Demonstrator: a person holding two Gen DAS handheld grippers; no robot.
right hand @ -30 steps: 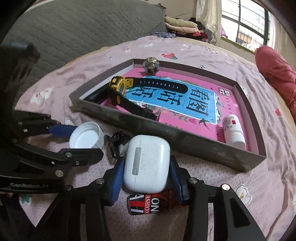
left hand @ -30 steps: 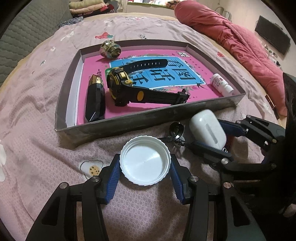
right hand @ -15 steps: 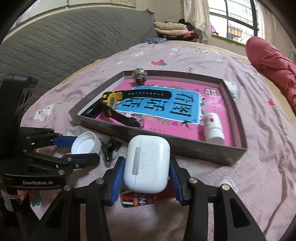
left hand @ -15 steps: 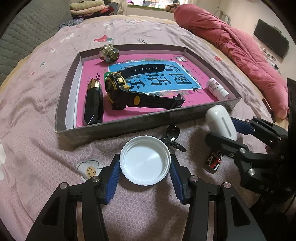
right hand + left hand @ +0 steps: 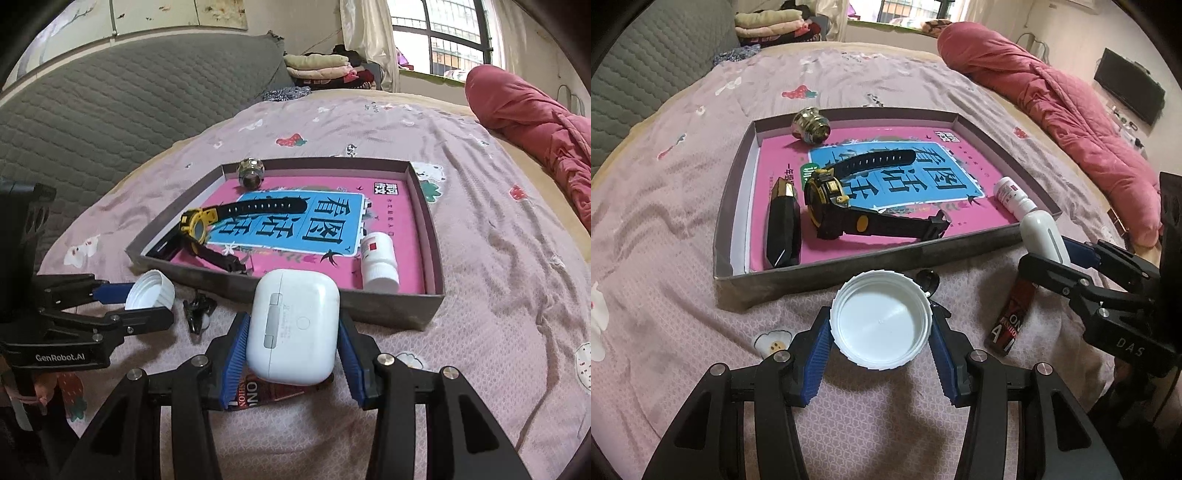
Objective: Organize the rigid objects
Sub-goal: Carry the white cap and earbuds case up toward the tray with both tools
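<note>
The left gripper (image 5: pixel 880 353) pinches a white bottle cap (image 5: pixel 880 319) between its blue pads, just outside the near wall of the tray (image 5: pixel 820 275). The right gripper (image 5: pixel 291 353) clamps a white earbud case (image 5: pixel 293 326), lifted above the bedspread (image 5: pixel 480 332) near the tray's near-right corner.

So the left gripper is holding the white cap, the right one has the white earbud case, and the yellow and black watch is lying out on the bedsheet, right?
Not quite. The watch lies inside the shallow box, not on the bedsheet; the left wrist view shows this. The rest holds: the left gripper holds the white cap, and the right gripper has the white earbud case.
</note>
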